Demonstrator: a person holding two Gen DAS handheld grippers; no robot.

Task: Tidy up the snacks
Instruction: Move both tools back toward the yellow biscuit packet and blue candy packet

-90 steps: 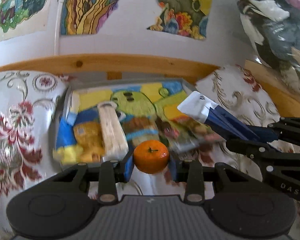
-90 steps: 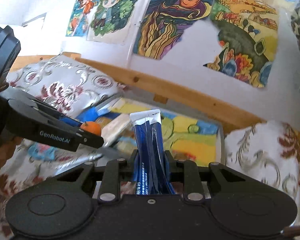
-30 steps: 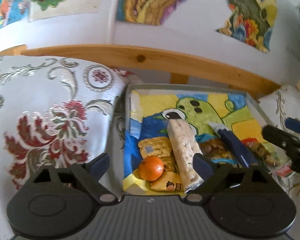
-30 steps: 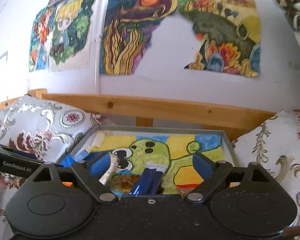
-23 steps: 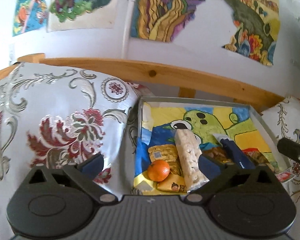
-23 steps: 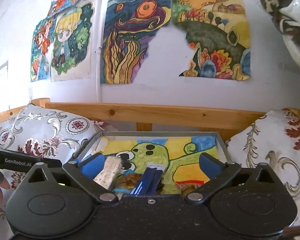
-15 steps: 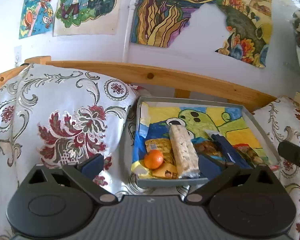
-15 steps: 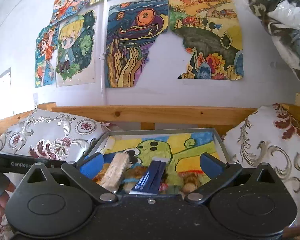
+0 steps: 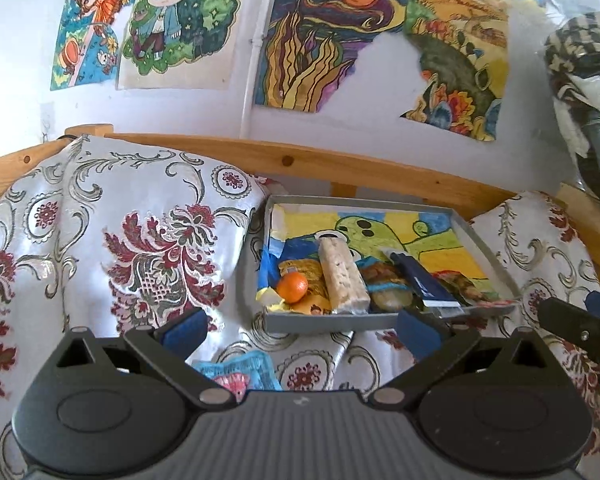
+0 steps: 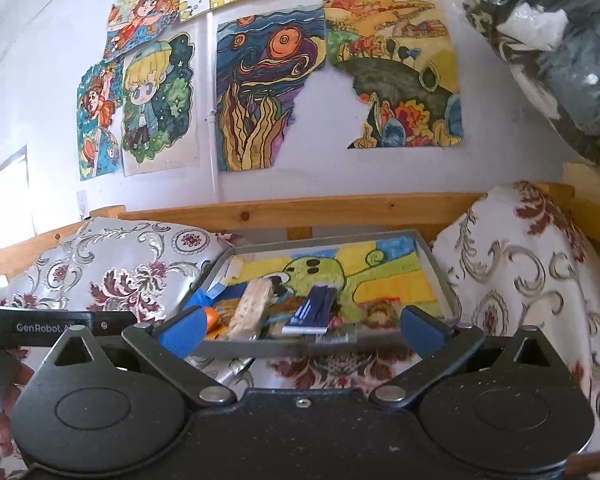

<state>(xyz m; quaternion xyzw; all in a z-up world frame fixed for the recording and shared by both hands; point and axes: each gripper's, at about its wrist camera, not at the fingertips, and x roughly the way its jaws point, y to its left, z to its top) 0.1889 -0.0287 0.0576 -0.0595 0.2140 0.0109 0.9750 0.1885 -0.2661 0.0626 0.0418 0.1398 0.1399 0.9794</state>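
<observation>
my left tongs (image 9: 300, 330) hang with their blue pads spread wide apart and nothing between them, just short of the near wall of the grey tray (image 9: 482, 244). my right tongs (image 10: 302, 330) are spread wide as well, empty, also at the near wall of the tray (image 10: 436, 272), and i see their dark tip (image 9: 572, 322) off the tray's right near corner in the left view.

the tray sits on a flowered cloth (image 9: 148, 248), against a wooden rail (image 9: 380, 168) that runs behind it, and its floor is a painted sheet with a green creature on yellow and blue. the snacks lie bunched along the tray's near side. at the tray's near left corner sits the mandarin (image 9: 293, 287), resting on yellow packets (image 9: 300, 270). just right of it a long pale snack bar (image 9: 342, 276) lies lengthwise, front to back. right of that is a brownish packet (image 9: 388, 284), then a dark blue stick packet (image 9: 422, 280) lying slantwise with its near end close to the tray's front wall. at the tray's right near corner there is a reddish packet (image 9: 468, 288).

outside the tray, in front of its near wall, a light blue packet with pink print (image 9: 240, 372) lies on the cloth, close under my left tongs. colourful drawings (image 9: 320, 36) hang on the wall above the rail. in the right view, fingers (image 10: 8, 400) of my left hand grip the left tool's handle.
</observation>
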